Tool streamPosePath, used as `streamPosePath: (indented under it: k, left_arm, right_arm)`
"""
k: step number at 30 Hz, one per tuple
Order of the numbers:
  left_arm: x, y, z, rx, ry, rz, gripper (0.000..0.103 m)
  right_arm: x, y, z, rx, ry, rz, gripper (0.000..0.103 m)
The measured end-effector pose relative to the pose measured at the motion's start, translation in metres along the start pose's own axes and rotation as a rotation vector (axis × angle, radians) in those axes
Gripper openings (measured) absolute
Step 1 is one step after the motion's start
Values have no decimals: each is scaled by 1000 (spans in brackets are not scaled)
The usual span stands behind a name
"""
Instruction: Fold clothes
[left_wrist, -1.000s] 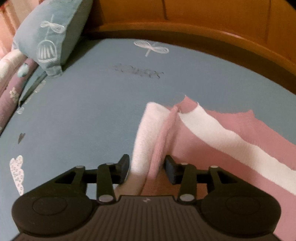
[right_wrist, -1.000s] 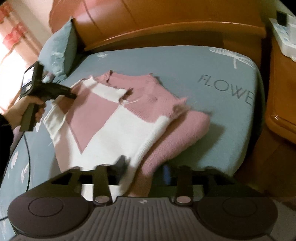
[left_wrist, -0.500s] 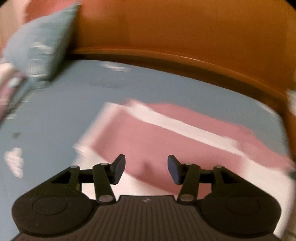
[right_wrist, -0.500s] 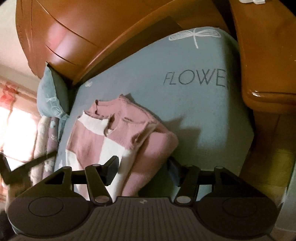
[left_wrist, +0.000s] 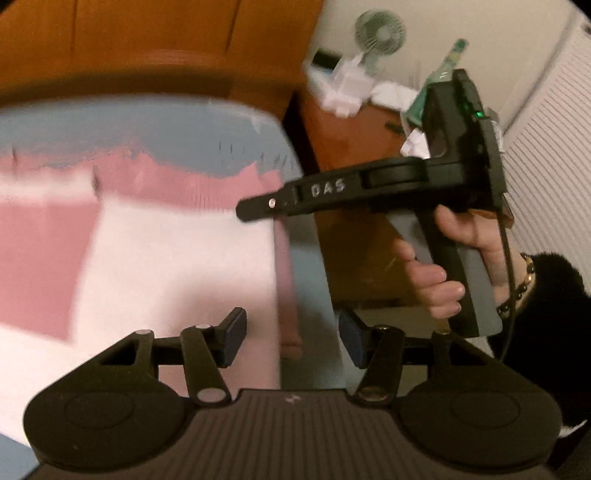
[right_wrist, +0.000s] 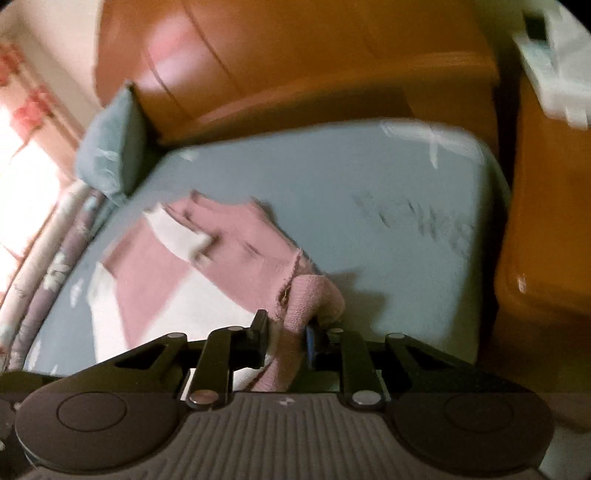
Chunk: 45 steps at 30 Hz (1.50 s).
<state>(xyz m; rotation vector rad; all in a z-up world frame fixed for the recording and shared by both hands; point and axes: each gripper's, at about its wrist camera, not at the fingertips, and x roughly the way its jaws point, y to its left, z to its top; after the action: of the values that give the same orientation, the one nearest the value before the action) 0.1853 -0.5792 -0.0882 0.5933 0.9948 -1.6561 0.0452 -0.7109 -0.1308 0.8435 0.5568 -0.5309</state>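
Note:
A pink and white knit sweater (right_wrist: 155, 280) lies spread on the blue bed sheet (right_wrist: 351, 221). My right gripper (right_wrist: 286, 339) is shut on the sweater's pink sleeve (right_wrist: 314, 299), which bunches up between its fingers at the garment's right edge. My left gripper (left_wrist: 291, 341) hangs open over the sweater's white panel (left_wrist: 177, 266), with nothing between its fingers. In the left wrist view the right gripper (left_wrist: 255, 206) shows side-on above the sweater's right edge, held by a hand (left_wrist: 439, 280). The motion blurs both views.
A wooden headboard (right_wrist: 295, 55) runs along the back of the bed. A wooden nightstand (right_wrist: 546, 221) stands at the right with a small fan (left_wrist: 380, 33) and white clutter. A blue pillow (right_wrist: 110, 147) and a floral quilt (right_wrist: 48, 266) lie at the left.
My left gripper let go of the sweater's left edge and swung right, staying open. My right gripper went from open to shut on the pink sleeve.

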Motion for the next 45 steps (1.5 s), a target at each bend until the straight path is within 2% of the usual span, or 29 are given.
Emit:
streamPosePath:
  k: [1,3,5,8,10,11,15,16,18,21,24,26,28,30,33,35,36,39,42,45]
  left_arm:
    - [8,5,-2,-32,17,-13,58]
    - [4,11,-3,-76,-7,-32,58]
    - [-7,14,-3,-100,-30,-39,58]
    - [-30,11,-10,-99,-62,-34,65]
    - [-43,9,-20,-92,-80,-35,69]
    - [-42,10,-27,-111,-79,-41,69]
    - [-32,10,-47,-151,-56,-42,69]
    - [-29,10,-52,-159,-49,-40,69]
    - [-22,9,-60,-173,-35,-37,69]
    - [-16,9,-70,-187,-18,-28,69]
    - [-26,4,-59,-172,8,10,69]
    - [-39,-2,-51,-131,-43,29,69]
    - [-47,-7,-41,-104,-99,31,71]
    - [-41,-11,-31,-90,-129,9,72]
    - [-12,-22,-18,-37,-116,8,72]
    - [8,-21,-14,-3,-102,32,73]
    - [17,-21,-13,9,-96,50,75]
    - [28,-24,-11,33,-81,70,80]
    - [14,-27,-6,36,-94,52,80]
    - [12,-28,-4,45,-110,37,82]
  right_arm:
    - [4,-7,-2,20,16,-1,33]
    - [-4,-13,-3,51,13,14,39]
    - [-20,-10,-2,31,-14,19,39]
    - [-42,-2,-2,-10,-58,40,38]
    - [-53,6,-2,-43,-76,71,25]
    - [-56,11,-3,-61,-78,86,24]
    - [-52,37,-13,-164,-42,197,24]
    - [-46,44,-16,-201,-7,212,24]
    - [-32,54,-26,-273,34,175,25]
    - [-7,60,-44,-388,135,76,25]
    - [-13,58,-35,-387,156,111,25]
    - [-26,59,-23,-396,127,151,26]
    - [-38,59,-7,-435,82,171,34]
    - [-36,55,3,-466,82,173,36]
    - [-18,38,13,-452,133,173,36]
    - [-3,18,14,-419,167,151,29]
    - [-2,8,15,-384,158,181,22]
    - [-6,-12,19,-294,138,238,18]
    - [-22,-10,25,-294,85,218,23]
    - [-19,-5,31,-310,100,199,27]
